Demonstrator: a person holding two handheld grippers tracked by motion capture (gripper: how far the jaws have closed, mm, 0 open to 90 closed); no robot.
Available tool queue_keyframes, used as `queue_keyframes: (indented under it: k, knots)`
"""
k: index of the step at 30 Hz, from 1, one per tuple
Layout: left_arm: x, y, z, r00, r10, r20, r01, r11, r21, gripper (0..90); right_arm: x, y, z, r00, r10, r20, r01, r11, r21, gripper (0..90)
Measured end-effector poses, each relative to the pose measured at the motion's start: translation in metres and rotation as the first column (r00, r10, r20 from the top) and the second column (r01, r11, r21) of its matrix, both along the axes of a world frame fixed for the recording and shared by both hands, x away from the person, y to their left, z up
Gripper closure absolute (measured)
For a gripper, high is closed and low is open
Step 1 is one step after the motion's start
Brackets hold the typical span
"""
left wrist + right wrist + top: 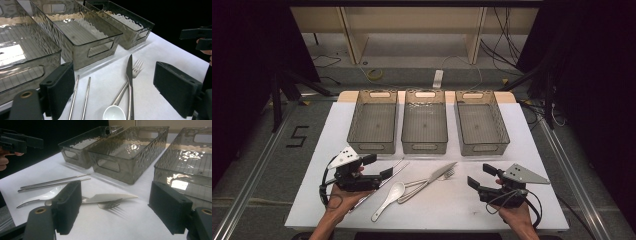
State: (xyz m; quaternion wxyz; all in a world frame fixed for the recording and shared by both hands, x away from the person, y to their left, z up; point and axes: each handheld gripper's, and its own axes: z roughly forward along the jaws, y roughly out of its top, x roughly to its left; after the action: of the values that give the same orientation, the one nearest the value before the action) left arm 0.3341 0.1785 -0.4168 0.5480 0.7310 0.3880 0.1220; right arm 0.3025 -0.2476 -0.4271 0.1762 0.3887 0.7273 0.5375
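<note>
Here the left gripper hovers low over the tabletop, fingers spread and empty. Just right of it lie the chopsticks, their long axis slanting up toward the bins, nearly in line with the fingers. Next come the spoon, knife and fork. The right gripper, also spread and empty, sits farther from the chopsticks.

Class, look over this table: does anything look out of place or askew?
Only the cutlery: the knife lies crossed over the fork in a loose heap beside the white spoon, while all three bins stand empty.
</note>
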Motion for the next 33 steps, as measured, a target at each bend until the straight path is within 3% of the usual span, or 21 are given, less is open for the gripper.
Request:
queue_keyframes:
  k: [9,13,27,30,33]
  knots:
    - [0.002,0.0,0.003,0.9999,-0.008,-0.008,0.008,0.9998,0.017,16.9,0.0,-0.001,0.0,1.0,0.001,0.005,-0.001,1.0,0.007,27.3]
    - [0.003,-0.002,0.003,0.9994,-0.003,-0.035,0.005,0.9976,0.069,16.9,0.0,-0.001,0.001,1.0,0.002,0.003,-0.002,0.9999,0.012,27.3]
    - [0.008,-0.003,0.006,0.9982,0.003,-0.059,0.002,0.9966,0.082,16.9,-0.001,-0.001,0.001,0.9999,0.004,0.011,-0.004,0.9998,0.017,27.4]
    - [0.014,-0.005,0.009,0.9952,0.017,-0.097,-0.002,0.9892,0.146,17.0,0.0,-0.001,0.001,1.0,0.004,0.008,-0.004,0.9998,0.018,27.4]
    - [0.022,-0.008,0.011,0.9884,0.041,-0.146,-0.005,0.9713,0.238,17.4,0.0,-0.001,0.001,1.0,0.003,0.005,-0.003,0.9998,0.02,27.4]
